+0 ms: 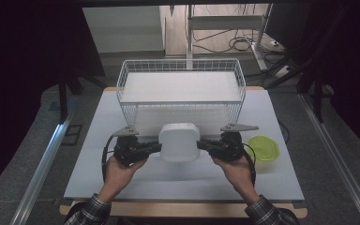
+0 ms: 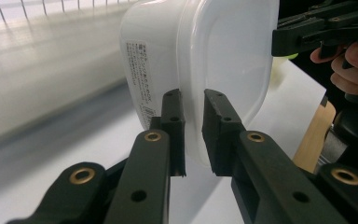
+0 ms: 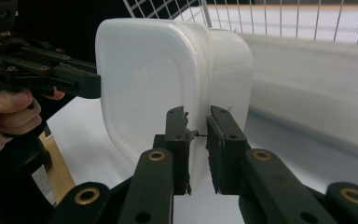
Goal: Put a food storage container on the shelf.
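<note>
**Two-sided pinch on the lidded container, in front of the basket**

The white lidded container (image 1: 179,142) sits at the near-centre of the table (image 1: 98,159), just in front of the wire basket (image 1: 181,84); whether it rests on the table or hangs just clear of it can't be told. It's held on opposite sides: left gripper (image 1: 155,147) on its left edge, right gripper (image 1: 201,144) on its right edge. Both sets of fingers are nearly closed, clamped on the protruding rim where lid meets body; left gripper view (image 2: 193,135) and right gripper view (image 3: 196,140) each show the thin lip pinched between the pads. Likely reason: the box is wide and smooth, so the rim is the one thin feature the fingers can bite, and a grip from both sides keeps it level. The basket just beyond looks like the destination. A green bowl (image 1: 264,147) sits right of the right gripper, apart from it.
</note>
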A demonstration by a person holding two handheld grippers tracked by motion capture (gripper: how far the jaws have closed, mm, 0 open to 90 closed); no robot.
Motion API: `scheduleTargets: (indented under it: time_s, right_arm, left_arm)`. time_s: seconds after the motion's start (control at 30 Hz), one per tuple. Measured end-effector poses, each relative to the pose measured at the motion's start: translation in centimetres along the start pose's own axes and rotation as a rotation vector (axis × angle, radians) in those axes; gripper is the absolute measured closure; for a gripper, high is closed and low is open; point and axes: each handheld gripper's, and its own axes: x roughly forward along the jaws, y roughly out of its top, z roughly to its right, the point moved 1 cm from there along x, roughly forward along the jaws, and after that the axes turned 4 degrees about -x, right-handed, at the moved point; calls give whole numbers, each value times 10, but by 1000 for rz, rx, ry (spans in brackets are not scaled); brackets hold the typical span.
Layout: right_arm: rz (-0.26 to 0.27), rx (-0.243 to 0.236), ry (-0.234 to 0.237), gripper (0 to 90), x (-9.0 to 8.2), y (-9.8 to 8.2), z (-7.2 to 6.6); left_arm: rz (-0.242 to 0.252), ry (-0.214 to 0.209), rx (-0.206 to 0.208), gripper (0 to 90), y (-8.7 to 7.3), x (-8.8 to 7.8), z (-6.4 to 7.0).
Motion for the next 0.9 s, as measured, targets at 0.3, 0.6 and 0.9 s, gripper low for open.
scheduleTargets:
  time_s: [0.3,0.6,0.9]
  right_arm:
    - [37,-37,-6,791,-6,27,0]
    - [75,-59,-13,791,-14,56,-1]
    - [114,-87,-18,791,-21,88,-3]
  left_arm:
    - [44,11,25,797,26,-10,4]
    - [81,18,48,796,53,-19,7]
    - [123,30,75,795,85,-33,9]
